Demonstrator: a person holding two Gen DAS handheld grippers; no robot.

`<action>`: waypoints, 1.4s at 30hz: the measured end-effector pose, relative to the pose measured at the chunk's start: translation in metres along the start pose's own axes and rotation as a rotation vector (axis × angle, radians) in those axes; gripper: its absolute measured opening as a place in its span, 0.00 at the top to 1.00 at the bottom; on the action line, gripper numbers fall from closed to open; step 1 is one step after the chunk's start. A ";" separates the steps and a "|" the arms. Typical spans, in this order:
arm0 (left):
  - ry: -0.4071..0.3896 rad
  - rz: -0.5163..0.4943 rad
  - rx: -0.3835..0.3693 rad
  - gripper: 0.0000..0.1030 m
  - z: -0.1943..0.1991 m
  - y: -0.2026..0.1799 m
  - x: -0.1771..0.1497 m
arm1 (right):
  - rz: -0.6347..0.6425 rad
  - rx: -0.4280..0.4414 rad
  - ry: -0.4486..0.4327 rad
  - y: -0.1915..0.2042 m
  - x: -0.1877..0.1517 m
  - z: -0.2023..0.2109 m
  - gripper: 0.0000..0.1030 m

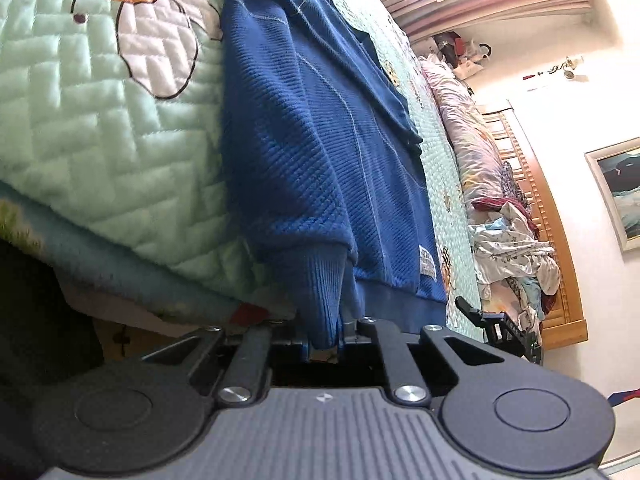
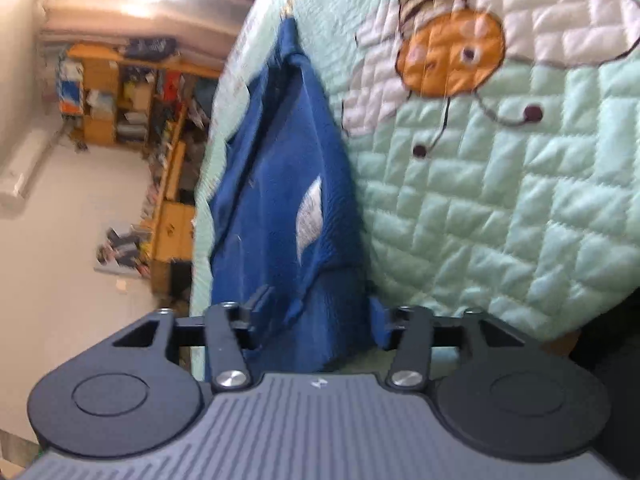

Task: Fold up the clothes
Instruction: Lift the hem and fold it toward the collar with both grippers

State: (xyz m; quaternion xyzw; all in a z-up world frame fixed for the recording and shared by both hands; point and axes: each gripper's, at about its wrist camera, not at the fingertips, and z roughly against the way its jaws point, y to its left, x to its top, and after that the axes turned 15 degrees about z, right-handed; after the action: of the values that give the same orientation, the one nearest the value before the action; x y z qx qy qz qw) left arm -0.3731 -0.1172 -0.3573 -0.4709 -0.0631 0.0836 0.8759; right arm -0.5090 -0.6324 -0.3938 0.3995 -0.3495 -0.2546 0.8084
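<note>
left gripper [image 1: 324,336] clamped, right gripper [image 2: 316,320] — spread

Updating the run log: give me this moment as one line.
task: fold clothes | left gripper: shut on sweater cuff | right gripper: open around blue sweater | surface: green quilt

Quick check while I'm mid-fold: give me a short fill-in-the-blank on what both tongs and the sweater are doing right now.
1. The left tongs are shut on the sweater's ribbed ____.
2. The sweater is ____ in color.
3. The right tongs are ____, with sweater fabric between the fingers.
4. The quilt shows an orange ____.

Missing words: cuff; blue; open; bee
</note>
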 end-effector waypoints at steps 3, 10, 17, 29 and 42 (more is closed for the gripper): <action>-0.011 0.001 -0.003 0.88 0.003 -0.001 0.001 | 0.037 -0.035 0.035 0.007 0.001 -0.006 0.65; -0.072 -0.013 -0.077 0.89 0.022 -0.015 0.004 | 0.083 0.007 -0.031 0.039 0.006 0.005 0.84; -0.187 -0.031 -0.172 0.89 0.044 -0.051 0.036 | 0.063 0.078 -0.109 0.077 0.041 -0.005 0.85; -0.358 -0.019 -0.178 0.89 0.035 -0.120 0.160 | 0.020 0.067 -0.192 0.132 0.148 -0.078 0.85; -0.331 0.094 0.041 0.79 -0.101 -0.118 0.351 | -0.133 -0.016 -0.151 0.070 0.266 -0.242 0.81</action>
State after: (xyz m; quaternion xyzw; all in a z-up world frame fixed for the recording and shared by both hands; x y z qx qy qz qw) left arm 0.0001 -0.1913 -0.3026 -0.4353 -0.1828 0.2021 0.8581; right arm -0.1470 -0.6645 -0.3460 0.3951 -0.3802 -0.3399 0.7641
